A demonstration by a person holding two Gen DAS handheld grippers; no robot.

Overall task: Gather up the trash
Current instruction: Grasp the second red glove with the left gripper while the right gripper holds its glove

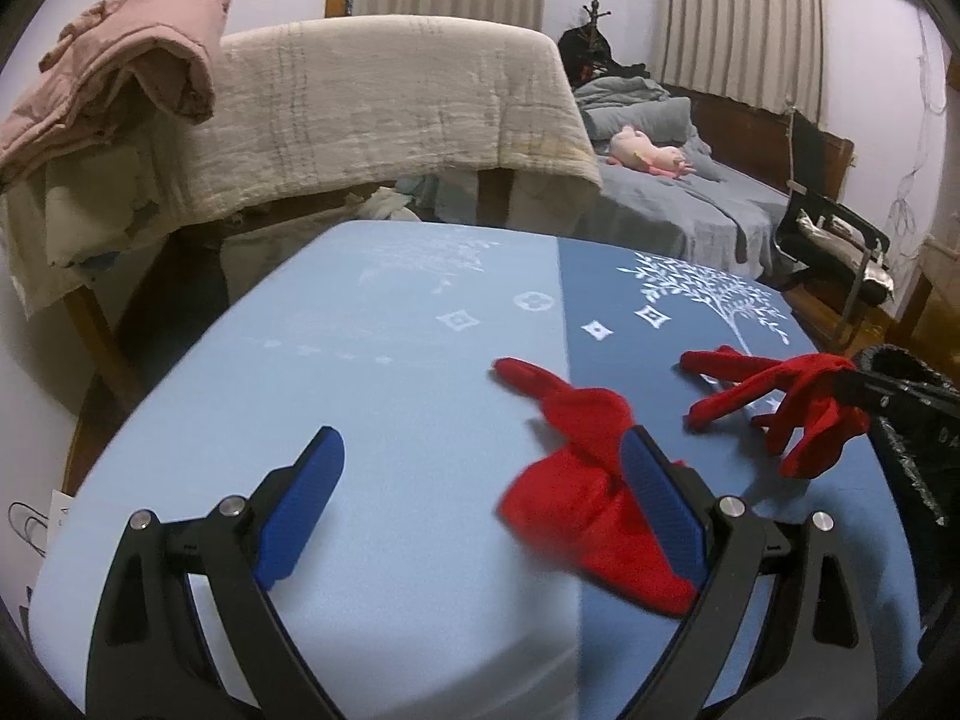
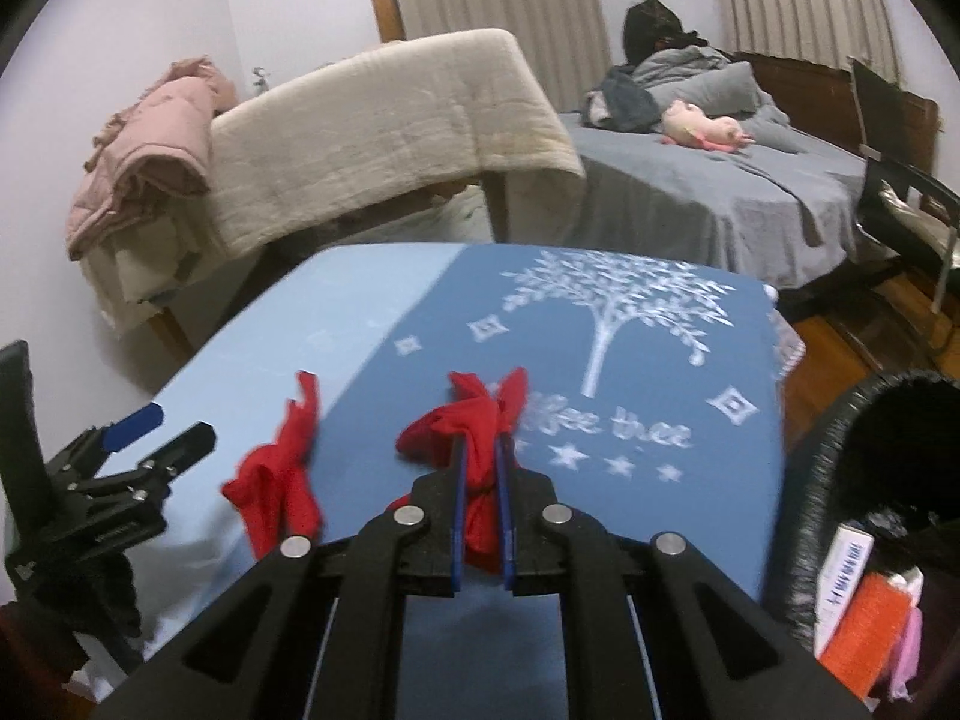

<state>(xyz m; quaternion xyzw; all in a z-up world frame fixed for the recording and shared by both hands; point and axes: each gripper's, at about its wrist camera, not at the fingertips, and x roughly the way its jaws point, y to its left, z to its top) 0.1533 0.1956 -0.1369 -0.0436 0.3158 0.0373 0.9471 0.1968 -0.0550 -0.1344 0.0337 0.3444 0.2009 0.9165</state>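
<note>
The right gripper (image 2: pixel 480 468) has its fingers pressed together on a red glove (image 2: pixel 474 420), the knit bunched between the blue pads (image 2: pixel 457 504) and the glove's fingers spilling out past the tips; in the left wrist view that glove (image 1: pixel 780 402) hangs limp from the black jaws, lifted off the blue tablecloth (image 1: pixel 372 372) near its white tree print (image 2: pixel 606 306). A second red glove (image 1: pixel 588 480) lies crumpled on the cloth on the side of the tree print nearer the cameras, about where the light blue meets the dark. The left gripper (image 1: pixel 480 498) has its fingers wide apart and empty — its right pad (image 1: pixel 660 510) sits over this glove, though whether it touches the fabric I cannot tell. Both gloves look light, soft and floppy: nothing to break, but they fold and drape, so a thin pinch on one finger could slip. The thick bunched middle or the cuff seems the better hold for the lying glove. The black bin (image 2: pixel 840 468), already holding a box and scraps, stands just beyond the cloth's right edge from the tree print — a likely drop spot.
</note>
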